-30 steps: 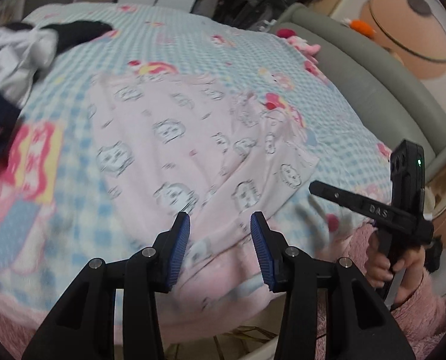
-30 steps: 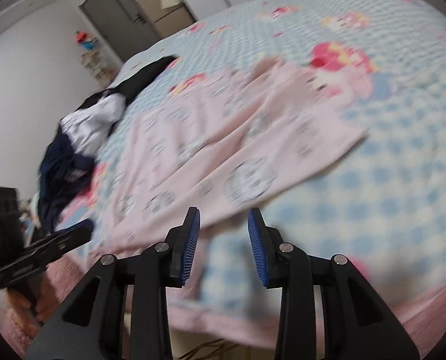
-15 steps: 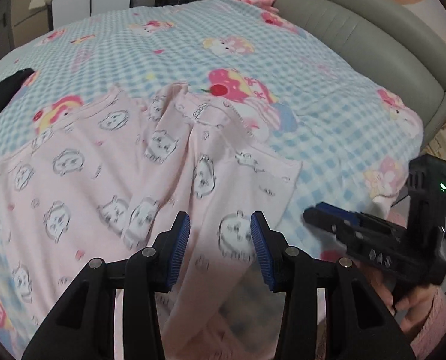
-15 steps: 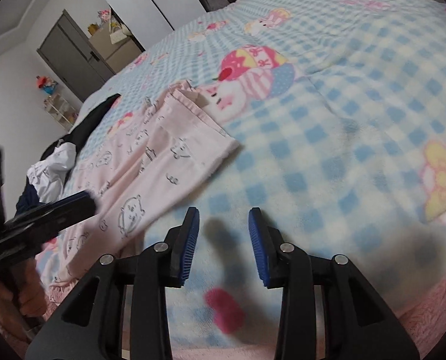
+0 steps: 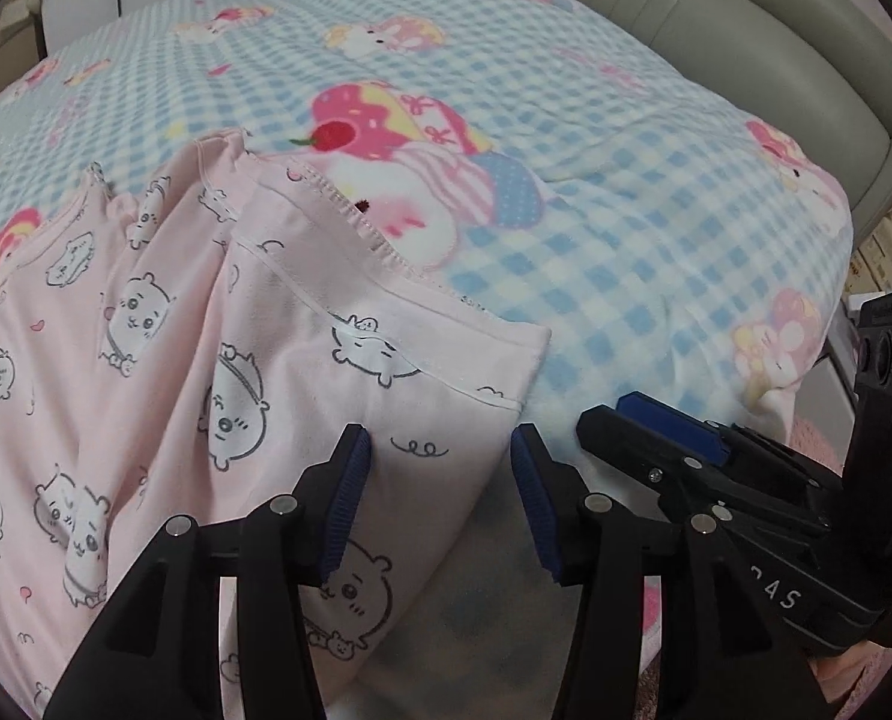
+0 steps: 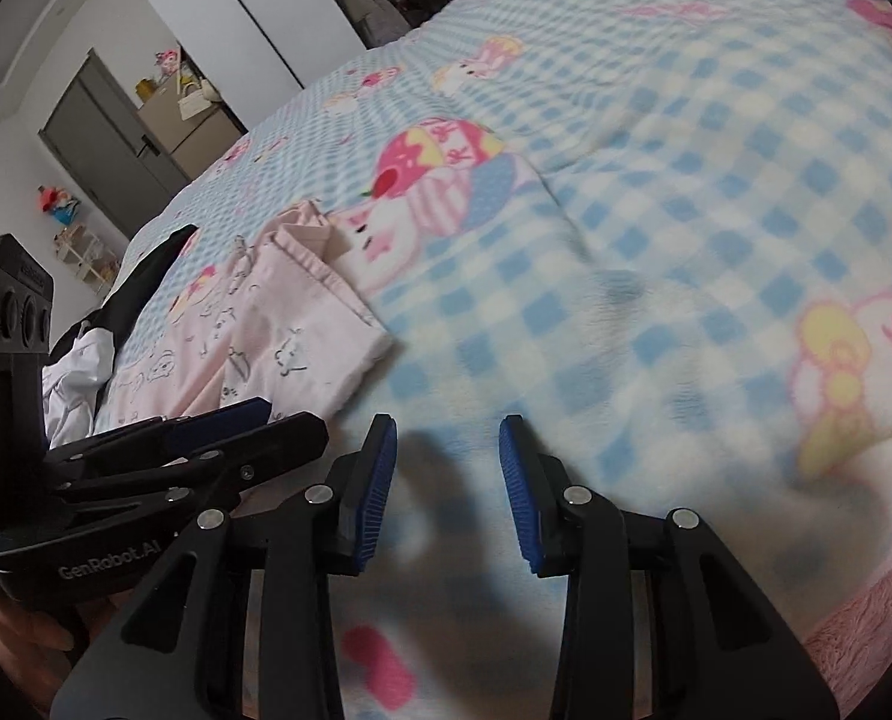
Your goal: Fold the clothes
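Note:
A pale pink garment (image 5: 164,360) printed with small cartoon animals lies spread on the bed. Its hemmed near corner (image 5: 506,360) points toward me. My left gripper (image 5: 440,498) is open, its blue pads straddling the garment's near edge just below that corner. In the right wrist view the garment (image 6: 278,342) lies to the left. My right gripper (image 6: 446,480) is open and empty over bare blanket, to the right of the corner. The right gripper also shows in the left wrist view (image 5: 674,438), and the left gripper shows in the right wrist view (image 6: 218,426).
The bed carries a blue-and-white checked blanket (image 5: 656,210) with pink cartoon prints. A grey padded headboard (image 5: 776,42) runs along the far right. A pile of dark and white clothes (image 6: 92,354) lies at the far left. A wardrobe and door (image 6: 110,138) stand behind.
Both grippers have swung right along the bed and closed in on the garment's near corner. The left gripper now straddles its edge. Both stayed open.

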